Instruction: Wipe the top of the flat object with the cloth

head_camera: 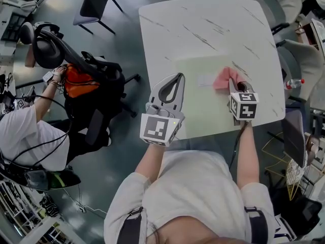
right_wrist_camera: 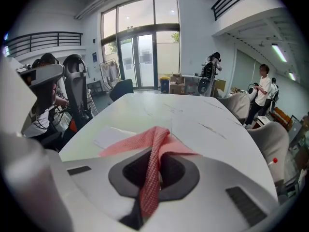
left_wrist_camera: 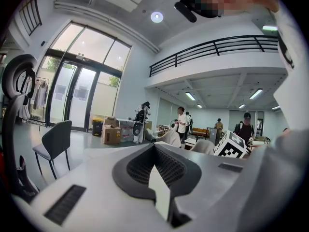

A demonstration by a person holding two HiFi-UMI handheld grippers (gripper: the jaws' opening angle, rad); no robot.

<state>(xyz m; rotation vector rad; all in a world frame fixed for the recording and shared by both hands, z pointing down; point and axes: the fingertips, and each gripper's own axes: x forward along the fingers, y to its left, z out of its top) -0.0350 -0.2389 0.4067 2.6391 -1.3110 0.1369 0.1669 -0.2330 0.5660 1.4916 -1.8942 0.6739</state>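
The right claw (head_camera: 239, 87) is clamped on the pink cloth (head_camera: 225, 78), which drapes just ahead of it onto the pale green flat mat (head_camera: 203, 111) below. The wipe should go best with the cloth pressed flat and swept in overlapping strokes. To its left, the left claw (head_camera: 176, 79) is closed on nothing.

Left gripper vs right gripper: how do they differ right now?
Left gripper is shut on nothing; right gripper is shut on the pink cloth. Left gripper is by the left edge of the pale green flat object; right gripper holds the cloth over its right part. Both have jaws together, above the table.
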